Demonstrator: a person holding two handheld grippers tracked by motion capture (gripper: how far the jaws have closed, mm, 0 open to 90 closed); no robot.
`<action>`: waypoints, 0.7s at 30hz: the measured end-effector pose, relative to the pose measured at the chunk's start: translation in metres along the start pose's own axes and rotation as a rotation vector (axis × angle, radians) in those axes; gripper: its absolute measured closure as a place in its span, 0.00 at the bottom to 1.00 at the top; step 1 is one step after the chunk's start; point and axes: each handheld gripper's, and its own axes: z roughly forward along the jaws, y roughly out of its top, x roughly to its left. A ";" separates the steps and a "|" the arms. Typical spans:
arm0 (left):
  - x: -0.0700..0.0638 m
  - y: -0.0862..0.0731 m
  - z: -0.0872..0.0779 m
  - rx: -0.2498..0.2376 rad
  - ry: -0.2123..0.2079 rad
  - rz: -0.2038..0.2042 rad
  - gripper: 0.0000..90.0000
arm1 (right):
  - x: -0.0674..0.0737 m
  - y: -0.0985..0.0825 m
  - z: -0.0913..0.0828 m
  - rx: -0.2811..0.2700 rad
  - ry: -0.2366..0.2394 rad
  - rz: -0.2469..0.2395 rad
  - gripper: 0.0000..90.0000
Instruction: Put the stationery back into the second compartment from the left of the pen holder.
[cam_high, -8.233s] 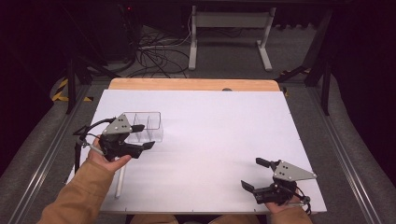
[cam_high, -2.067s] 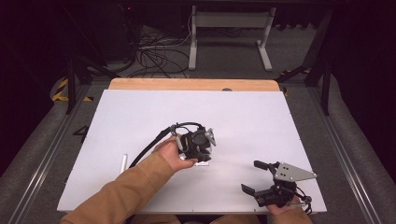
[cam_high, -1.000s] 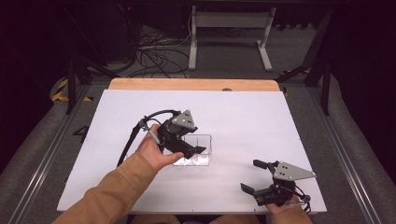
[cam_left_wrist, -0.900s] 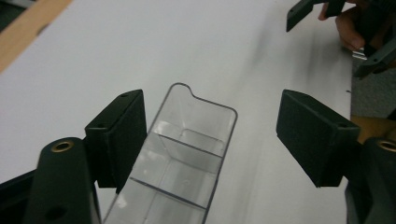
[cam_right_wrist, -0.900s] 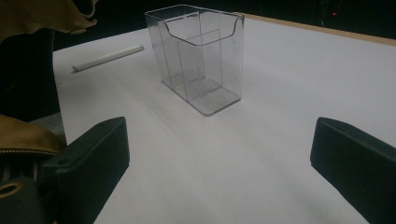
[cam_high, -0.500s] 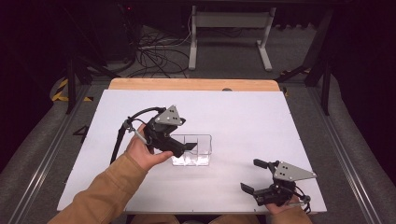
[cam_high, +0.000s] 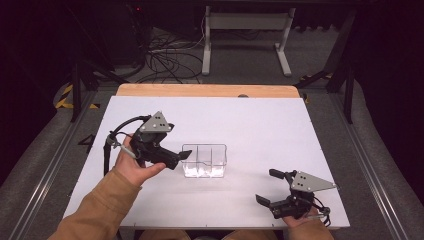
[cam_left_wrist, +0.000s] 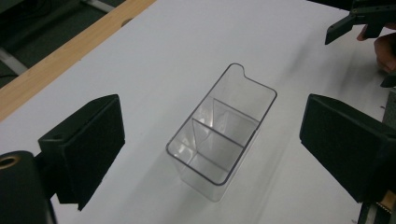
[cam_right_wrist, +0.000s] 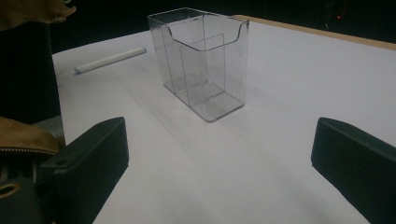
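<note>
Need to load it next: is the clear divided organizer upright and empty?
Upright and empty: the clear organizer stands on its base, opening upward, compartments bare.

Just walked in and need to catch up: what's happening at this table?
A person works with a gripper in each hand. The left gripper, jaws just opened with nothing between them, sits beside a clear divided box standing upright mid-table. The right gripper rests open near the front edge. A white stick lies farther off.
</note>
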 end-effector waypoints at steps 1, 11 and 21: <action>0.001 -0.002 -0.003 0.002 0.018 0.001 0.09 | 0.000 0.000 0.001 -0.001 0.001 -0.002 0.05; 0.016 -0.032 -0.027 0.027 0.126 -0.071 0.12 | 0.000 0.002 0.003 -0.001 0.008 -0.004 0.05; 0.037 -0.074 -0.034 0.093 0.222 -0.227 0.12 | 0.001 0.002 0.003 0.001 0.007 -0.008 0.05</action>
